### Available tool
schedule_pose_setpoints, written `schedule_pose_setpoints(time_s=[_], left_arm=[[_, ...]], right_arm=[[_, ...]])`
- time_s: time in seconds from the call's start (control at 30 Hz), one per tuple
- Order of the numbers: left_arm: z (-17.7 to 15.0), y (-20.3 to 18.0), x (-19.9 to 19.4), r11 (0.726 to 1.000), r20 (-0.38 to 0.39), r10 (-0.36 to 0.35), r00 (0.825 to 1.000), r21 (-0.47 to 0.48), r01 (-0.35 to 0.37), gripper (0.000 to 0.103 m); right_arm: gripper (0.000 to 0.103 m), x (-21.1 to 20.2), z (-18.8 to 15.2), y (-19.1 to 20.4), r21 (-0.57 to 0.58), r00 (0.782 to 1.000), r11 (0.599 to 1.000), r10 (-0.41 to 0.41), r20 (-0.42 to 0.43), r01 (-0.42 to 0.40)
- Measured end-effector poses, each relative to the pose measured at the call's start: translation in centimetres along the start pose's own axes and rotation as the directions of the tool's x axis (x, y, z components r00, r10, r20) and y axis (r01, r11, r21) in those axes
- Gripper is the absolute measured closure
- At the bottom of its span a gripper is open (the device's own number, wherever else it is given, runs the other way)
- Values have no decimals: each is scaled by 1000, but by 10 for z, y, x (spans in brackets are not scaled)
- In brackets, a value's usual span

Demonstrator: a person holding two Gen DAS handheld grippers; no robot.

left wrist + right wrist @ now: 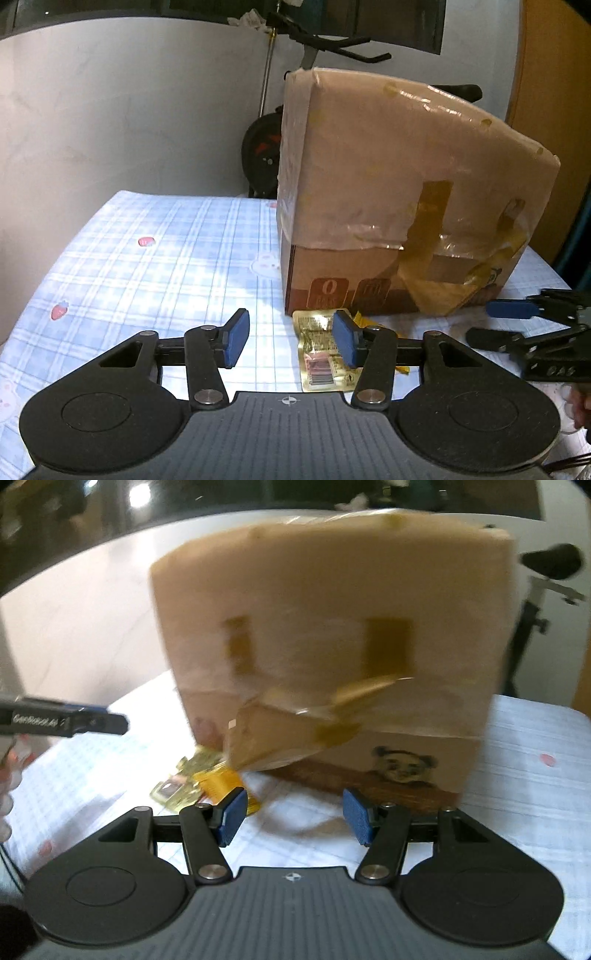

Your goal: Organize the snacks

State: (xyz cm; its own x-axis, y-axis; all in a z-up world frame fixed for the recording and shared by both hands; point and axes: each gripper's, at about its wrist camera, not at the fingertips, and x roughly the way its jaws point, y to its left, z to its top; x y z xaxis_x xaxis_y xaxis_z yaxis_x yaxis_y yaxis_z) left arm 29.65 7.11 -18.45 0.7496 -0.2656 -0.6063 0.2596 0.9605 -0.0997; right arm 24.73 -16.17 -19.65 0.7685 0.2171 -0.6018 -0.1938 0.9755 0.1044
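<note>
The sorting looks barely begun. A gold foil snack packet with printed text and a barcode (pixel 325 354) lies flat on the pale blue checked tablecloth with strawberry prints (pixel 147 258), just in front of the tall brown cardboard box wrapped in clear and yellowish tape (pixel 406 177), at about the box's seven o'clock corner. Beside it sits a smaller orange ridged wrapper (pixel 221 781), touching or overlapping the gold one; which, I cannot tell. Nothing is held yet, and whether the box already contains anything is hidden. So every snack in sight remains to be picked up and put away.

The left gripper (pixel 291 341) hovers low with its blue-padded fingers apart and empty, the gold packet showing at roughly one o'clock beyond the right pad. The right gripper (pixel 295 814) likewise has its fingers parted around bare cloth, the wrappers at its ten o'clock.

The packet is thin, shiny and crinkled, likely slippery. The box is rigid, its tape glossy and peeling in loose flaps; a small bear face is printed near its base.
</note>
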Motion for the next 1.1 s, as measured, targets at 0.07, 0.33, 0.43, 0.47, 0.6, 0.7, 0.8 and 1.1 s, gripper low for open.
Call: schedule_pose_setpoints(time_s=[0.07, 0.33, 0.43, 0.47, 0.6, 0.7, 0.8, 1.1], left_arm=[[-3, 3, 2, 1000, -11, -7, 1000, -7, 7, 59], [-13, 8, 14, 999, -48, -3, 999, -40, 2, 59], [-16, 7, 19, 999, -67, -8, 998, -37, 5, 59], [-17, 6, 20, 999, -73, -10, 997, -34, 7, 59], [-19, 2, 31, 999, -90, -23, 996, -27, 20, 58], [-20, -4, 39, 1000, -105, -24, 994, -20, 22, 57], [-19, -9, 53, 1000, -120, -22, 993, -24, 19, 45], [-15, -28, 81, 1000, -140, 22, 990, -1, -22, 31]], right_arm=[[42, 12, 3, 10, -44, 999, 999, 28, -20, -29], [42, 70, 14, 40, -175, 990, 978, 94, -105, -112], [42, 87, 17, 43, -176, 983, 975, 110, -144, -135], [42, 92, 17, 41, -161, 981, 977, 115, -158, -140], [58, 96, 14, 31, -115, 976, 982, 131, -174, -152], [63, 86, 9, 23, -89, 978, 985, 133, -161, -148], [65, 73, 5, 15, -75, 986, 992, 88, -140, -99], [65, 45, -16, -7, 21, 997, 1000, -17, -73, 19]])
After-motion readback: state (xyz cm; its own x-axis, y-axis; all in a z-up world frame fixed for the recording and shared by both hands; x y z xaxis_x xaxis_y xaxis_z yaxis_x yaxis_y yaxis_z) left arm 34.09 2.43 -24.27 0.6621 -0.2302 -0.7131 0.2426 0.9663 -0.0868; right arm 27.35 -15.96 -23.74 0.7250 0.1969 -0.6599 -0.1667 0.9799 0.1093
